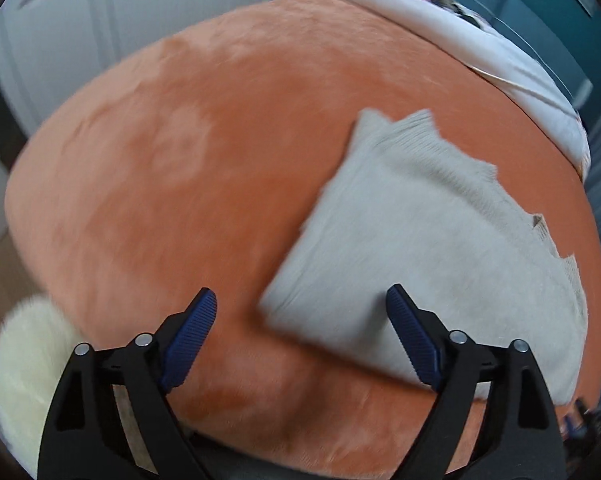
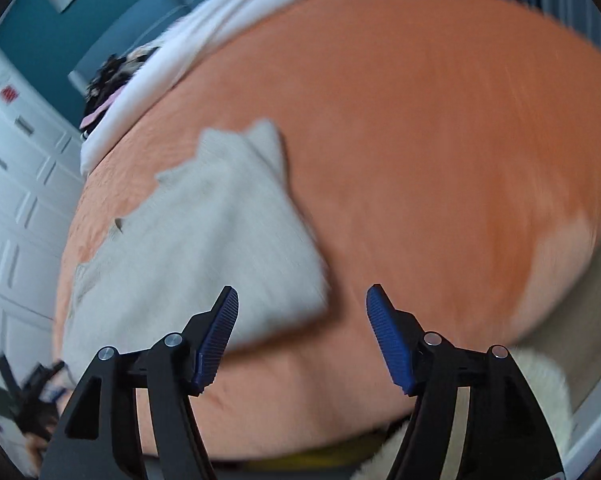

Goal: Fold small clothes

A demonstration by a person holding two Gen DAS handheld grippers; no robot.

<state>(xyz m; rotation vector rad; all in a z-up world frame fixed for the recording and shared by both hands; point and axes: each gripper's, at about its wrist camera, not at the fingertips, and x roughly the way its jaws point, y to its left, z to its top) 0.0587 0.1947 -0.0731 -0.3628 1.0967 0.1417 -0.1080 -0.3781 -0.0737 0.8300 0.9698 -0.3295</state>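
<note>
Black left gripper with ribbed blue pads stands released, jaws wide and empty. Its right-hand pad overlaps the near edge of the folded pale grey knitted garment, which lies on the orange plush bedspread. Likewise the right gripper gapes empty; the garment lies beyond its left-hand pad. No containers show.
</note>
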